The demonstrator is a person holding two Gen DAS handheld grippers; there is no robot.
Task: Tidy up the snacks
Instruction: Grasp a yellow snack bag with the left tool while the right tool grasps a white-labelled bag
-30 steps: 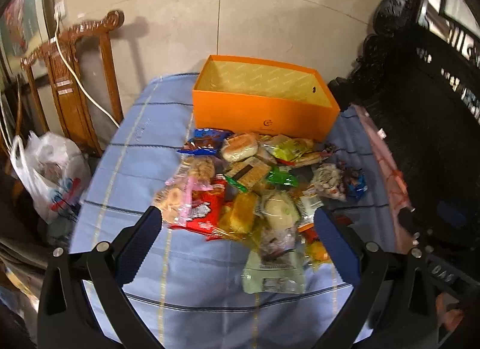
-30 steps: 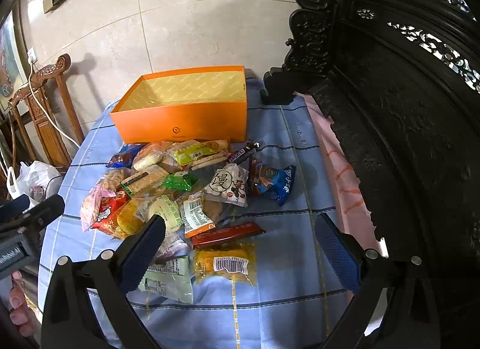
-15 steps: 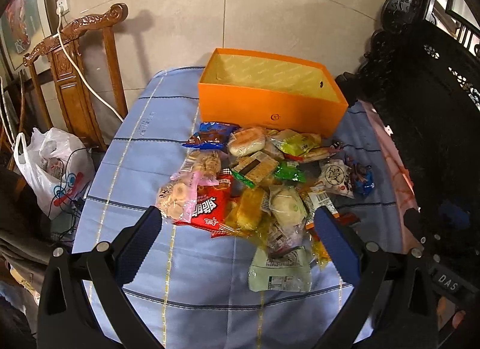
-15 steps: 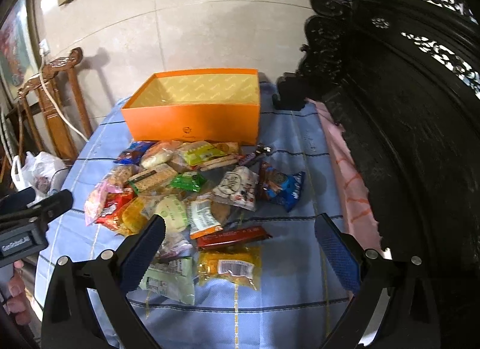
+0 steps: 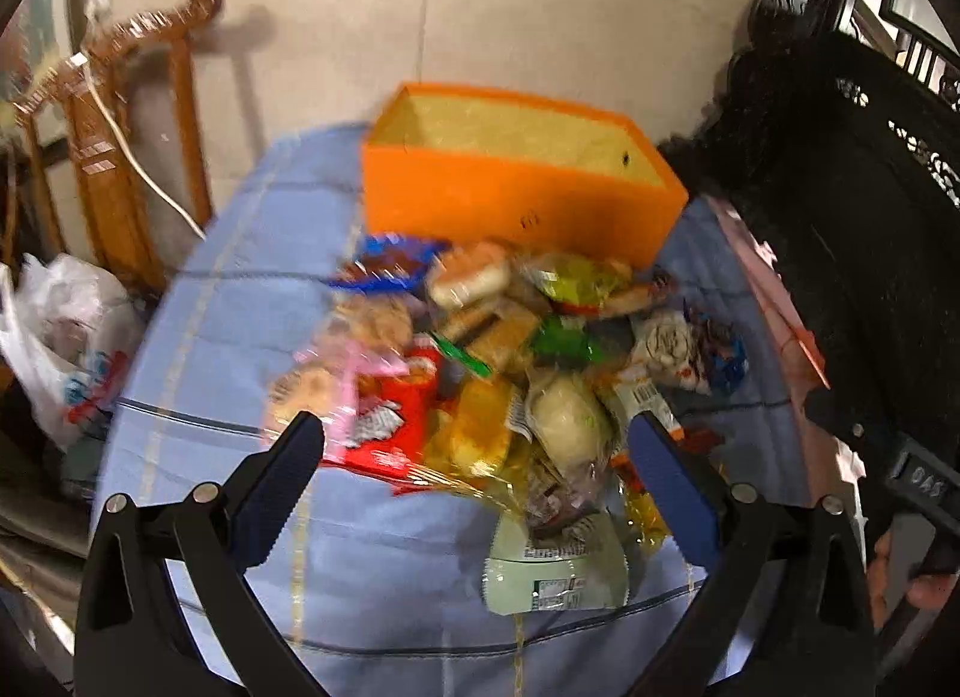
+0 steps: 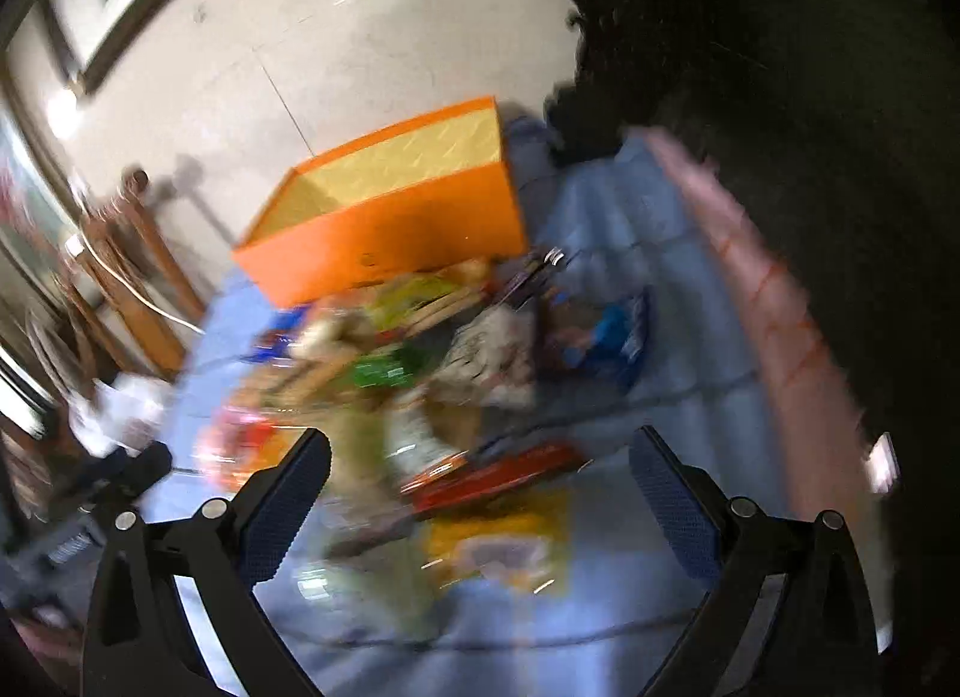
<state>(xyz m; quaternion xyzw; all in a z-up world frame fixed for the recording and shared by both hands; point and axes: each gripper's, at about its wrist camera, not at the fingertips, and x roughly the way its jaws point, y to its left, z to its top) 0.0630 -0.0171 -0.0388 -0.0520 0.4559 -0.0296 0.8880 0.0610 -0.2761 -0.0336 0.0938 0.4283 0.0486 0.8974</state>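
Observation:
A pile of wrapped snacks (image 5: 504,373) lies on a blue cloth-covered table (image 5: 252,307), in front of an open, empty orange box (image 5: 516,199). My left gripper (image 5: 477,445) is open and empty, hovering over the near side of the pile. My right gripper (image 6: 480,457) is open and empty above the pile (image 6: 420,373); its view is tilted and blurred by motion. The orange box (image 6: 390,229) shows there too, behind the snacks.
A wooden chair (image 5: 120,157) and a white plastic bag (image 5: 60,337) stand left of the table. Dark carved furniture (image 5: 840,187) lines the right side. A pink cloth (image 6: 768,301) lies along the table's right edge. A tiled wall is behind the box.
Both grippers have moved closer to the snack pile. The right gripper has swung and tilted fast, blurring its view. Both stay open and empty.

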